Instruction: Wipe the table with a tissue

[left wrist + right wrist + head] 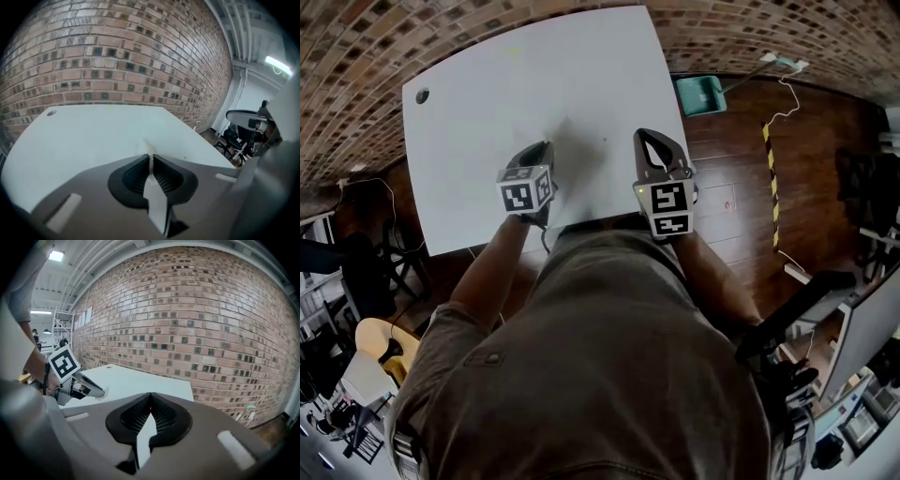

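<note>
This looks like a lab or office workroom in a loft-style industrial building. In the head view, a brick wall curves across the top over a dark wood floor, a plain white table stands in the upper middle, and yellow-and-black striped tape, a loose white cable and a monitor lie along the right side. At the right of the left gripper view stand black office chairs under exposed ceiling pipes, and at the left of the right gripper view a metal shelving rack stands under a strip light.
</note>
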Demonstrator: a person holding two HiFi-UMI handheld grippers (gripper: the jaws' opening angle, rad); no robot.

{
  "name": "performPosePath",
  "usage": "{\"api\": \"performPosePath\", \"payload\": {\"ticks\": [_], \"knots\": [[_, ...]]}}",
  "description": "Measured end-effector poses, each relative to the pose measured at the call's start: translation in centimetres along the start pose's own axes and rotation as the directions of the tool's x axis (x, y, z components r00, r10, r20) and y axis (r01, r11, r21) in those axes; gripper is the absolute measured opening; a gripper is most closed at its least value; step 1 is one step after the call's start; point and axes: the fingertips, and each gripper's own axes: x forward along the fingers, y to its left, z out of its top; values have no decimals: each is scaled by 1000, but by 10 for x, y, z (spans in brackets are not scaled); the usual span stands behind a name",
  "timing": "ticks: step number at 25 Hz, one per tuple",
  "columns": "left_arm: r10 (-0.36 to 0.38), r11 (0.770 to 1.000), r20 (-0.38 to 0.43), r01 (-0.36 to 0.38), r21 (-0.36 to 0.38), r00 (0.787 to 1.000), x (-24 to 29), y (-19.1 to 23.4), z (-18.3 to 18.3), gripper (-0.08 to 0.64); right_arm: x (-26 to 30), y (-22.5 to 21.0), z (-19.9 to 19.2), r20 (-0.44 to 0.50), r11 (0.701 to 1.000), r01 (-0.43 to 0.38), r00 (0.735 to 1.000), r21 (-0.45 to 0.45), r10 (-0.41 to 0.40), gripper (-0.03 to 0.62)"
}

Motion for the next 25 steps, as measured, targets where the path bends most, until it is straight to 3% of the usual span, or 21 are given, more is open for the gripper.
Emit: {"api": "performPosePath", "payload": {"ticks": [6, 10, 12, 18, 25], "knots": [[99, 995, 73, -99, -3, 992, -10, -35, 11, 29, 1, -26, -19, -5, 987, -128, 992, -99, 128, 14], [171, 985, 100, -172, 5, 980, -14, -57, 6, 29, -4, -37, -32, -16, 938, -174, 984, -300, 177, 14], [207, 978, 110, -208, -2, 972, -17, -64, 0, 29, -8, -39, -39, -18, 918, -202, 978, -340, 209, 14], [262, 964, 94, -257, -62, 960, -27, -76, -20, 29, -18, -40, -58, -58, 914, -274, 961, -300, 269, 14], [268, 960, 39, -263, -98, 963, -34, -61, -45, 29, -27, -27, -65, -87, 929, -282, 959, -239, 269, 14]]}}
